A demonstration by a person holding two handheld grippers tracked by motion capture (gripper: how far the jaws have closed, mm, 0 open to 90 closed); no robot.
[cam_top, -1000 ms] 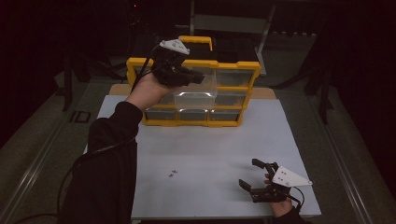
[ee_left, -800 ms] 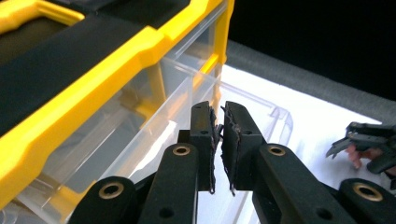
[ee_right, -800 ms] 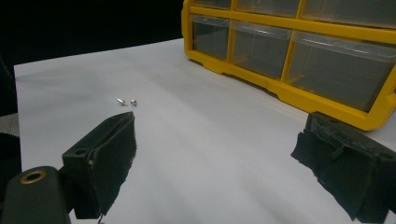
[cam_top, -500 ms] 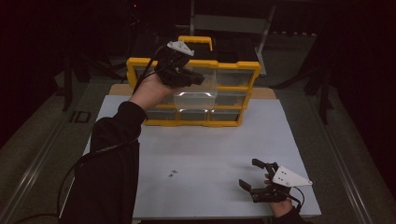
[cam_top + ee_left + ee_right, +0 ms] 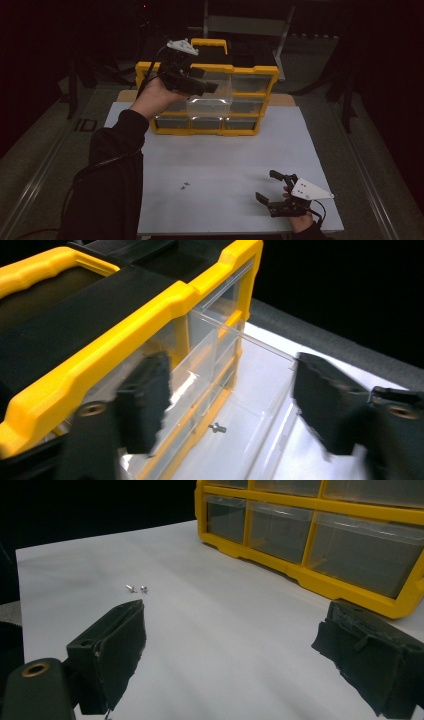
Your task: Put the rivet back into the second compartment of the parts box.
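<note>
Left gripper (image 5: 212,87) spread wide above pulled-out clear drawer (image 5: 209,106) at table's far edge; could knock drawer, spilling screw (image 5: 217,428).

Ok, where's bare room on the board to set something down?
The board lies bare between the yellow organizer and the right gripper, and along its right edge. The two small screws sit left of centre near the sleeve. It is crowded at the organizer's front, where the left gripper hovers over the pulled-out drawer.
</note>
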